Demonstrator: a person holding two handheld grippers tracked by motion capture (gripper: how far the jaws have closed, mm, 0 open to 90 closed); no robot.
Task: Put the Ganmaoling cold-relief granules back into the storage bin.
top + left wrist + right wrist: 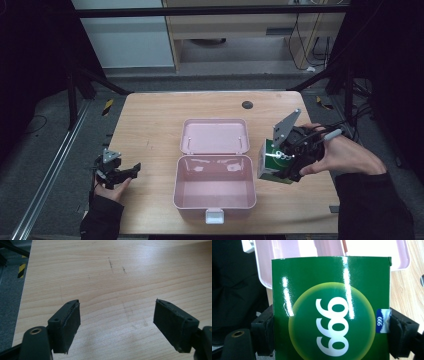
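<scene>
A green carton (271,162) with a yellow-green disc and white digits hangs just right of the open pink box (215,190), held off the table. My right gripper (290,160) is shut on it; in the right gripper view the carton (332,310) sits between both black pads (402,332), with the pink box (287,255) behind it. At the table's left edge my left gripper (131,171) rests low, pointing right. Its jaws stand wide apart in the left gripper view, the gripper (117,325) holding nothing over bare wood.
The pink box's lid (215,136) lies flat behind its tub, with a white latch (214,216) at the front. A dark round grommet (247,105) sits near the wooden table's (150,125) far edge. Black frame bars flank the table.
</scene>
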